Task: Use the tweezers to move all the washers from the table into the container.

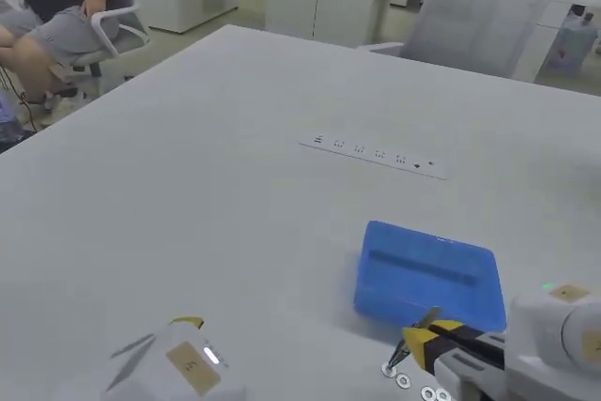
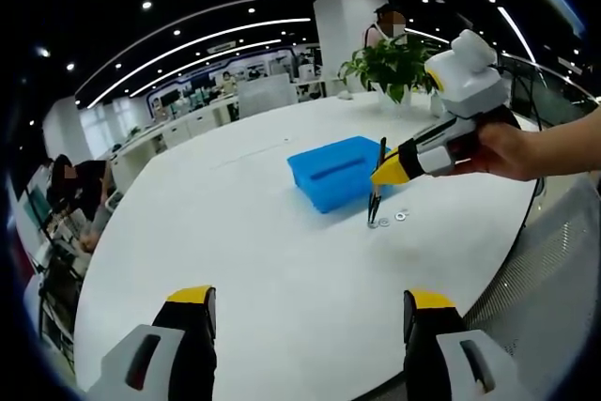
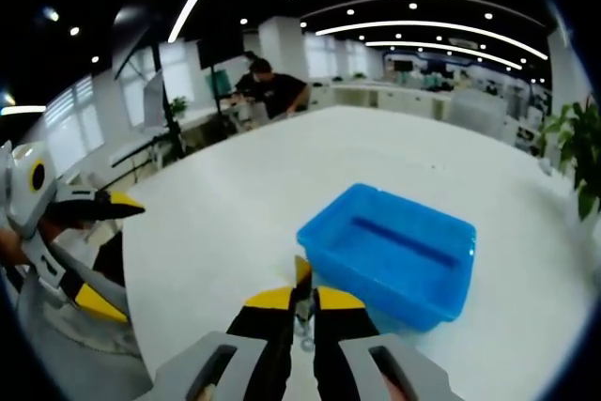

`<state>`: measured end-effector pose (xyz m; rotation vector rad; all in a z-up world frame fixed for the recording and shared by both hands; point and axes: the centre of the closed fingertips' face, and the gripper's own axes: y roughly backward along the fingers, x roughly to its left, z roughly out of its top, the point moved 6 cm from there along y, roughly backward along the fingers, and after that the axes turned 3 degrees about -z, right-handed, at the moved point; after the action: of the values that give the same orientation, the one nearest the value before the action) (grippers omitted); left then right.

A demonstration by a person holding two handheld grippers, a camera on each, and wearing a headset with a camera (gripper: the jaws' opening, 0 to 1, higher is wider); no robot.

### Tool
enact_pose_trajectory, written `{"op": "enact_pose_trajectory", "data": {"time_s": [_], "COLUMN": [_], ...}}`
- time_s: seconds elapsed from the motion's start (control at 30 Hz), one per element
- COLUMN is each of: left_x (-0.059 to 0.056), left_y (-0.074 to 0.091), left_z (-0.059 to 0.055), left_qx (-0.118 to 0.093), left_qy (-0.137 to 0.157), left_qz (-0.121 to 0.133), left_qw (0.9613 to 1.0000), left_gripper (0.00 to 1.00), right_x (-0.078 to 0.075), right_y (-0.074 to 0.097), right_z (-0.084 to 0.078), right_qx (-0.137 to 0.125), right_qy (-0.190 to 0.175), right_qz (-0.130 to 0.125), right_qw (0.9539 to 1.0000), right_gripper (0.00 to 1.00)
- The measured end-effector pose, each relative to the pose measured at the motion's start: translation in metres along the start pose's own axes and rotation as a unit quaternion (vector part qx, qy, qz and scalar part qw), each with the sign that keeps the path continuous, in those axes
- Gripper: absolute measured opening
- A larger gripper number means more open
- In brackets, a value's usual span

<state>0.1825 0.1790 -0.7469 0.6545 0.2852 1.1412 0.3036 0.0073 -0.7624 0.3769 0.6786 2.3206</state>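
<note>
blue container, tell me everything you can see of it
The blue container is a shallow rectangular tray, plastic-looking, with rounded corners, a raised rim and an open top. A long dark line crosses its floor, which looks bare. It sits flat on the white table. The tweezers, held by the right hand-held gripper, stand just off its near side by the washers, seemingly not touching it.

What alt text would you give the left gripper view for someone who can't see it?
At the right, the right hand-held gripper holds tweezers tip-down at washers on the white table, beside a blue container. The left hand-held gripper stands open and empty at the bottom.
</note>
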Motion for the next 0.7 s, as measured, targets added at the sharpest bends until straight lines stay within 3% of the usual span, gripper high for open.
{"op": "enact_pose_trajectory", "data": {"time_s": [0.7], "left_x": [-0.0002], "left_y": [0.0002], "left_z": [-0.0005], "left_qx": [0.003], "left_qy": [-0.003], "left_qz": [0.0], "left_qw": [1.0], "left_gripper": [0.83], "right_x": [0.0007], "right_y": [0.0008], "right_z": [-0.0005], "right_qx": [0.0], "right_qy": [0.003], "right_qz": [-0.005], "right_qw": [1.0], "right_gripper": [0.03]}}
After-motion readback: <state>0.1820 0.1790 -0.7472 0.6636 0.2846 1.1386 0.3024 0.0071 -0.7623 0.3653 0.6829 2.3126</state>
